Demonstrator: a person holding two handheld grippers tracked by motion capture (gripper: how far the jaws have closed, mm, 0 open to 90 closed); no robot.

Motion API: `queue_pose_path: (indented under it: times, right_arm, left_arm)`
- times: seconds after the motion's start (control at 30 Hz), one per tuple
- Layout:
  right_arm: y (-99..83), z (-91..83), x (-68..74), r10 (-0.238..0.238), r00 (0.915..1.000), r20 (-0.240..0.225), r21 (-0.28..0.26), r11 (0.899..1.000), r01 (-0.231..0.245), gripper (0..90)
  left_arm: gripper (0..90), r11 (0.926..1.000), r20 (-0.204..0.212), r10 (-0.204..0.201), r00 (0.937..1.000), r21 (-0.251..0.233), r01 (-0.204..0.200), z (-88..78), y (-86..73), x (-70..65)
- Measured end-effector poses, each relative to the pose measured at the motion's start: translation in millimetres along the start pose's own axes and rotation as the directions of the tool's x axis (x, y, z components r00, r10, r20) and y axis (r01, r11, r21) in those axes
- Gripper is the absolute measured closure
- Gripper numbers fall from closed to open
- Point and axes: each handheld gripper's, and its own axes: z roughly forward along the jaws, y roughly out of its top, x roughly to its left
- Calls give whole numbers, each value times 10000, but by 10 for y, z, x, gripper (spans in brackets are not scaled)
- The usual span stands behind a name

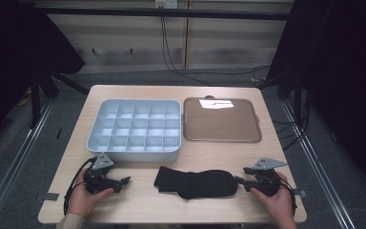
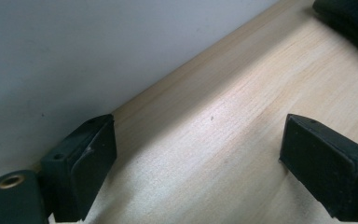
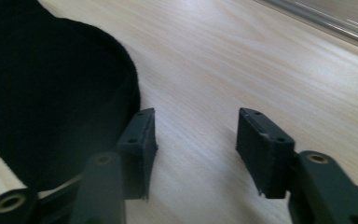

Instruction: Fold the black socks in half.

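1. Left gripper (image 1: 123, 181) sat on the table (image 1: 138, 202) well to the left of the black sock (image 1: 198, 184), just in front of the grey compartment box (image 1: 133, 128). Its jaws were spread wide with nothing but bare wood between them in the left gripper view, and the box's front wall (image 2: 74, 60) was right beside them.

2. The sock lay flat near the front edge of the table, in front of the box and the brown tray (image 1: 221, 120), between the two grippers. Its long axis ran left-right, roughly along the table's front edge. The squared-off cuff end pointed left toward the left gripper, and the rounded toe end pointed right.

3. Right gripper (image 1: 240, 181) was just off the sock's right end, jaws open and empty. In the right gripper view the sock's (image 3: 51, 102) rounded edge sat right next to one of the fingers (image 3: 142, 144), touching or nearly so, hard to say which.

4. My take on doing this step well: looked like the reach-in before a grab at each end. I'd slide the right gripper a bit further left so one jaw goes under the toe fabric and the other on top, then pinch. Keep it low and flat, since thin cloth slips out if you only catch the fuzz at the edge.

5. Left gripper had much further to travel to reach the cuff.
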Motion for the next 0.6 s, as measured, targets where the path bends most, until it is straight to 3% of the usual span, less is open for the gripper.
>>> queue_pose_path:
  times: [0.2, 0.23, 0.3, 0.37, 0.43, 0.5, 0.6]
  right_arm:
    - [0, -16, 48, -331, 9986, -406, -47, 9994, 329, 767]
    - [0, -16, 48, -331, 9986, -406, -47, 9994, 329, 767]
    - [1, -22, 70, -468, 9977, -498, -29, 9989, 467, 850]
    - [7, -32, 73, -498, 9971, -573, -124, 9987, 492, 870]
    - [49, -116, 82, -508, 9975, -498, -645, 9968, 475, 900]
    - [79, -159, 100, -489, 9957, -789, -972, 9944, 412, 900]
    - [124, -176, 184, -761, 9914, -1064, -1070, 9922, 646, 900]
  left_arm:
    - [193, 9988, 88, -17, 10000, 479, 13, -35, 64, -56]
    - [225, 9988, 88, -17, 10000, 479, 13, -35, 64, -56]
    - [245, 9990, 425, -16, 9991, 456, -3, -59, 121, -119]
    - [250, 9990, 447, 92, 9990, 435, -112, -62, 142, -142]
    - [258, 9983, 678, 452, 9967, 338, -476, -84, 244, -258]
    - [267, 9978, 756, 548, 9956, 321, -574, -88, 277, -294]
    - [276, 9967, 1400, 644, 9881, 393, -705, -60, 385, -433]
